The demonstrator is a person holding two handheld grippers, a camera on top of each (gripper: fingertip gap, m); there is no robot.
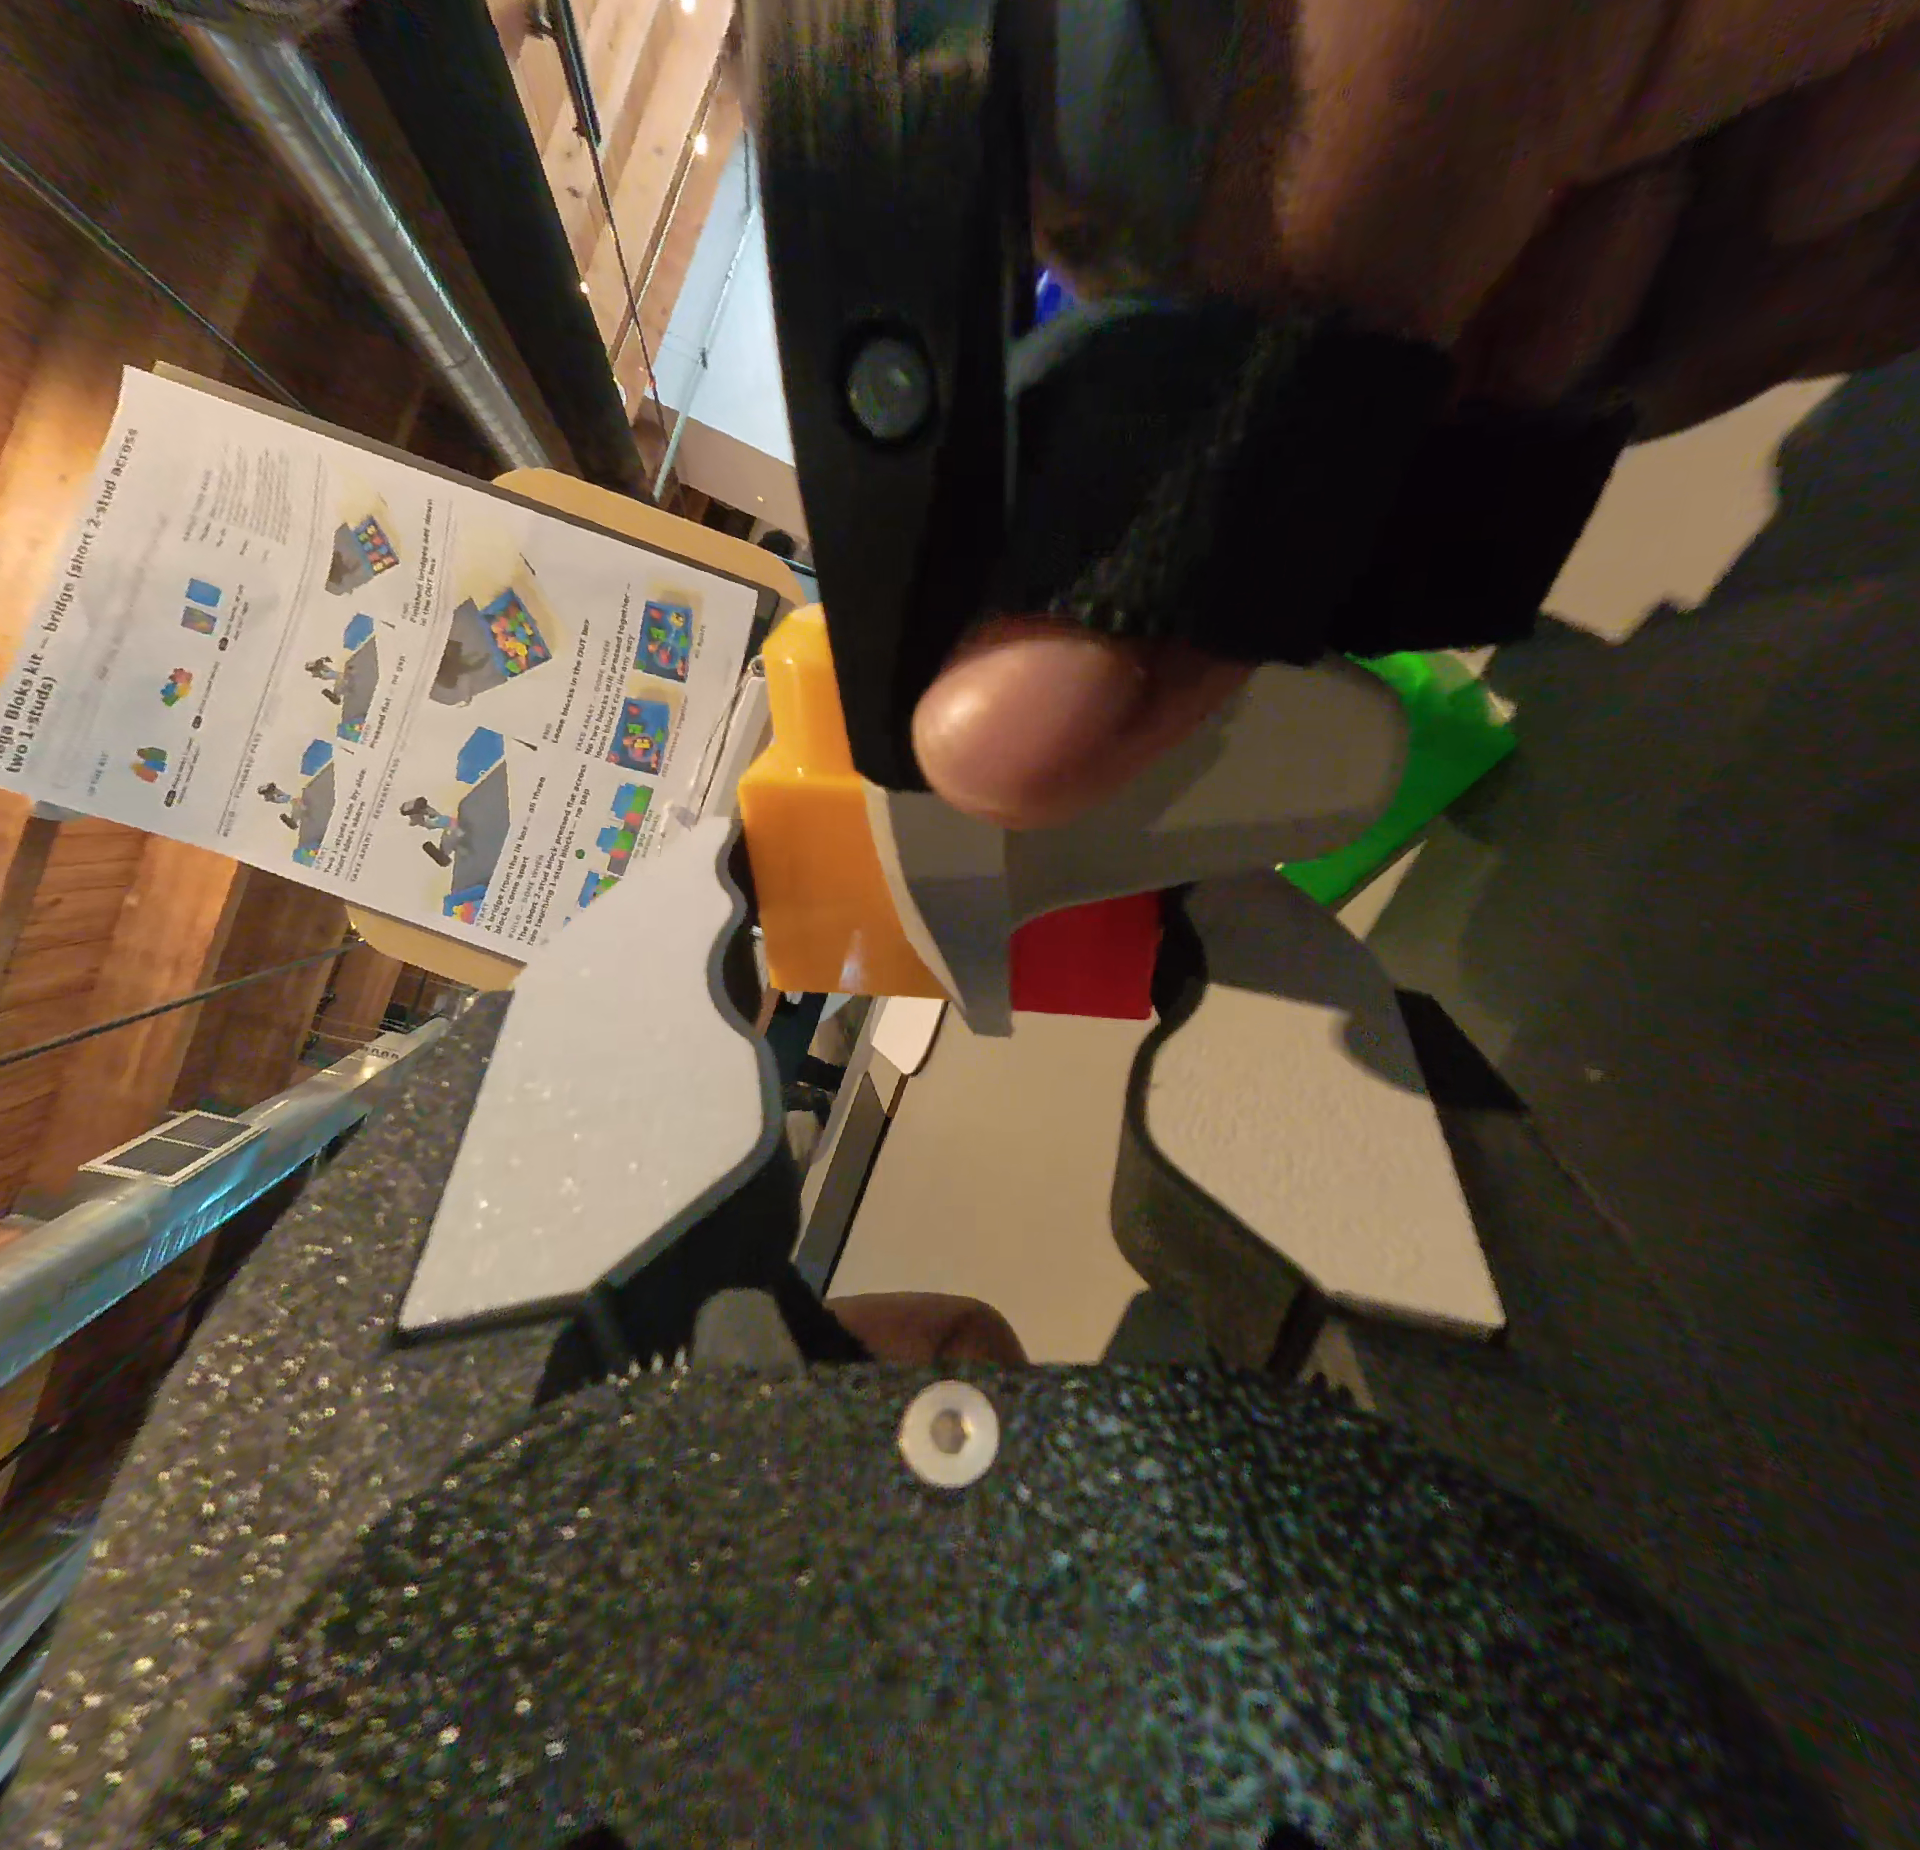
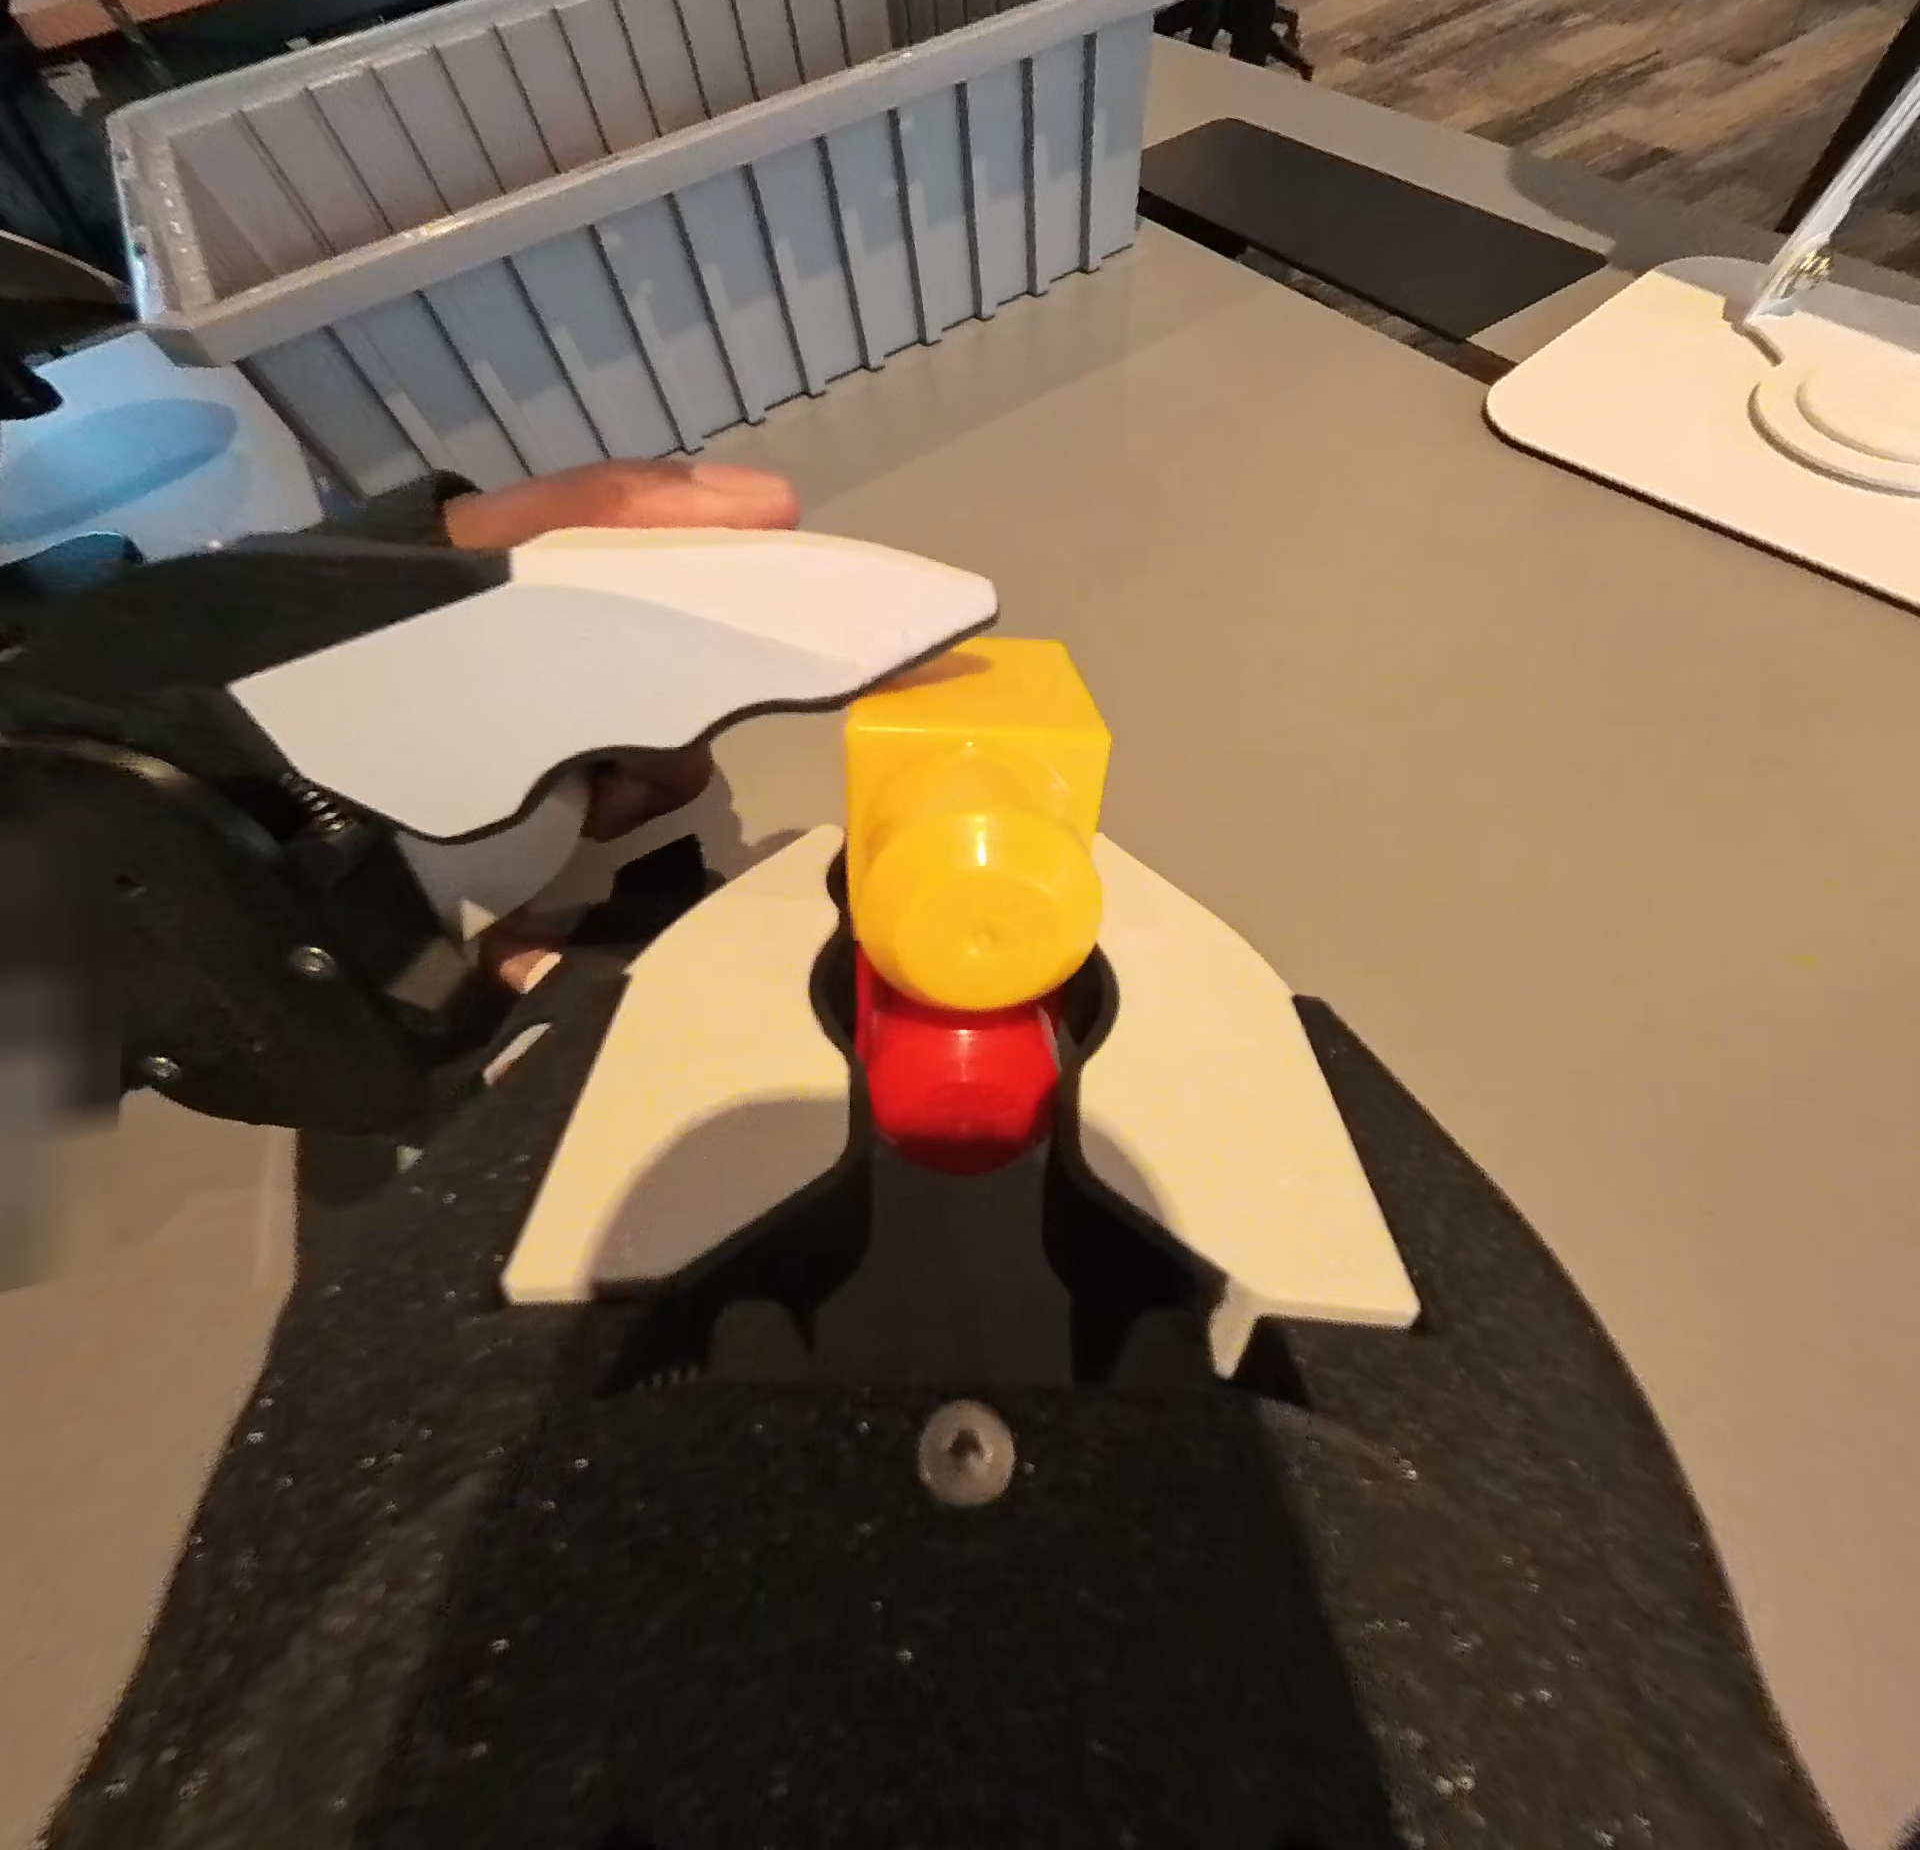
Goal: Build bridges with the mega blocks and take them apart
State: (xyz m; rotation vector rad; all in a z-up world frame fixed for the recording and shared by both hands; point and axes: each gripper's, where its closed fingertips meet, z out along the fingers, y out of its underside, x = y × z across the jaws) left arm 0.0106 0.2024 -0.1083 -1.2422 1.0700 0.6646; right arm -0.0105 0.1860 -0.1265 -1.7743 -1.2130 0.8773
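Right wrist view: right gripper (image 2: 966, 979) clamps the yellow block (image 2: 977, 761) and red block (image 2: 956, 1083), studs facing camera, left gripper (image 2: 831, 647) gaping just beside.

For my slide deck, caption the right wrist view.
Right gripper clamps stacked yellow block and red block above grey table.

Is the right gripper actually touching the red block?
Touching. In the right wrist view the right gripper has both fingers pressed against the red block, with no gap on either side.
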